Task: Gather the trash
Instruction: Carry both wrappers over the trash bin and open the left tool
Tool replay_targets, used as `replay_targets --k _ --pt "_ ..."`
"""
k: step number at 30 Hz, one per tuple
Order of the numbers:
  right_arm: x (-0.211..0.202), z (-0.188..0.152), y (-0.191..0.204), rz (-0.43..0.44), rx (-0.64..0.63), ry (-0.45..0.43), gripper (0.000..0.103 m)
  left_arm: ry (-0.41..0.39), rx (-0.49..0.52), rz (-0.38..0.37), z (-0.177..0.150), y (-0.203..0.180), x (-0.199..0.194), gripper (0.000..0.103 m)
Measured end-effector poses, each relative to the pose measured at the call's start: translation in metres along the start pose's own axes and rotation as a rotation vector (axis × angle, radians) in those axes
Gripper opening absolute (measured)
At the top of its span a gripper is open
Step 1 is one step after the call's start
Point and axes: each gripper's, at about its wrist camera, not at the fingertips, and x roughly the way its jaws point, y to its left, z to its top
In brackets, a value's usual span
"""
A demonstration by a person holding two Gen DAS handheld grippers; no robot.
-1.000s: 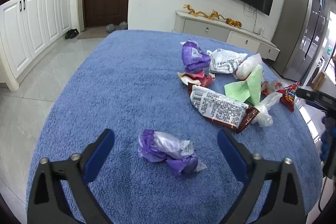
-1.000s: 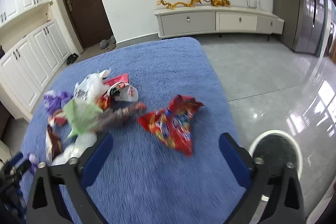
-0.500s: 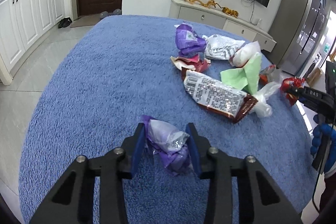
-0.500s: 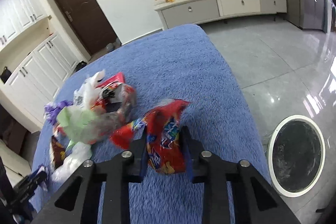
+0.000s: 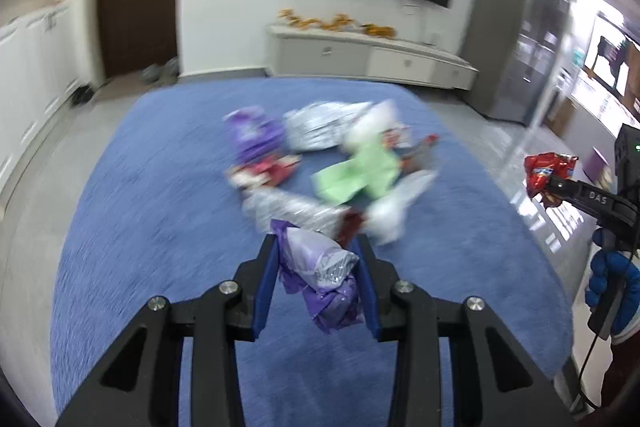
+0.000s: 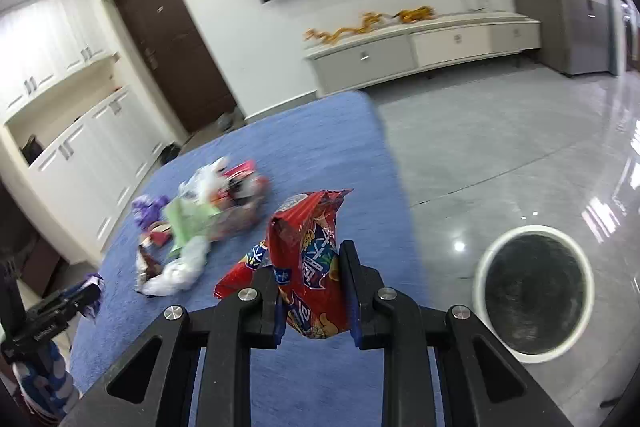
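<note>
Crinkled foil, purple and silver, fills the left tool (image 5: 319,273): its blue-padded fingers (image 5: 265,283) are clenched on a scrunched purple wrapper (image 5: 320,279), lifted clear of the fuzzy blue surface (image 5: 152,227). The wrapper bulges out above and below the pads, its lower end twisted into a knot. The right tool (image 6: 312,297) grips a glossy red snack bag (image 6: 310,263) the same way, flattened between the pads, its torn top standing upright and one corner flaring out to the left. In the left view that bag (image 5: 548,175) hangs off the surface's right edge, over the tiled floor, with a blue-gloved hand (image 5: 610,277) below the tool's handle. Down to the right of the bag a round white-rimmed bin (image 6: 534,289) with a dark liner stands on the shiny grey floor (image 6: 520,147). Farther along the surface lies a loose heap of litter (image 5: 332,163): green paper, white plastic, silver foil, another purple wrapper, all blurred.
</note>
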Motion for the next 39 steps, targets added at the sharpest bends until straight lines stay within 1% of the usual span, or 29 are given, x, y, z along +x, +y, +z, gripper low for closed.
replay_targets --k 3,5,8,10,11,14,15,16,19,23,26,27,28,29,30,31,35,39 --pt "-0.02 -0.003 -0.029 -0.056 0.037 -0.033 0.022 -0.001 0.065 -0.069 0.02 -0.037 0.011 0.035" --pt "-0.033 -0.007 -0.057 -0.104 0.078 -0.053 0.022 0.002 0.113 -0.128 0.035 -0.067 0.02 0.035" --pt "-0.047 -0.016 -0.098 -0.175 0.14 -0.068 0.022 0.006 0.195 -0.216 0.058 -0.123 0.038 0.035" --pt "-0.052 -0.021 -0.126 -0.226 0.177 -0.07 0.022 0.011 0.24 -0.252 0.068 -0.155 0.051 0.035" --pt "-0.053 -0.023 -0.138 -0.247 0.192 -0.067 0.022 0.02 0.275 -0.283 0.076 -0.181 0.062 0.035" --pt "-0.05 -0.028 -0.178 -0.307 0.247 -0.053 0.022 0.04 0.333 -0.334 0.089 -0.238 0.09 0.035" --pt "-0.048 -0.03 -0.19 -0.314 0.269 -0.048 0.022 0.064 0.35 -0.364 0.093 -0.262 0.106 0.035" --pt "-0.045 -0.032 -0.202 -0.323 0.287 -0.041 0.022 0.078 0.355 -0.376 0.095 -0.274 0.114 0.036" --pt "-0.029 -0.037 -0.23 -0.338 0.317 -0.011 0.024 0.134 0.378 -0.41 0.1 -0.325 0.155 0.037" --pt "-0.008 -0.046 -0.258 -0.343 0.347 0.028 0.024 0.184 0.392 -0.452 0.099 -0.368 0.195 0.038" --pt "0.008 -0.051 -0.272 -0.352 0.365 0.048 0.025 0.226 0.393 -0.48 0.097 -0.392 0.222 0.039" --pt "0.012 -0.052 -0.277 -0.354 0.371 0.051 0.028 0.247 0.39 -0.49 0.096 -0.399 0.231 0.041" --pt "0.016 -0.054 -0.281 -0.356 0.377 0.054 0.036 0.259 0.386 -0.494 0.095 -0.403 0.237 0.05" --pt "0.02 -0.055 -0.286 -0.361 0.38 0.06 0.048 0.277 0.376 -0.496 0.094 -0.408 0.246 0.059" --pt "0.024 -0.056 -0.289 -0.372 0.382 0.067 0.053 0.28 0.373 -0.496 0.092 -0.411 0.25 0.072" --pt "0.027 -0.057 -0.292 -0.381 0.383 0.075 0.056 0.279 0.369 -0.495 0.089 -0.415 0.252 0.073" --pt "0.032 -0.062 -0.299 -0.398 0.391 0.095 0.057 0.306 0.359 -0.491 0.086 -0.422 0.266 0.073" --pt "0.026 -0.063 -0.294 -0.414 0.382 0.098 0.057 0.279 0.364 -0.486 0.086 -0.415 0.258 0.073"
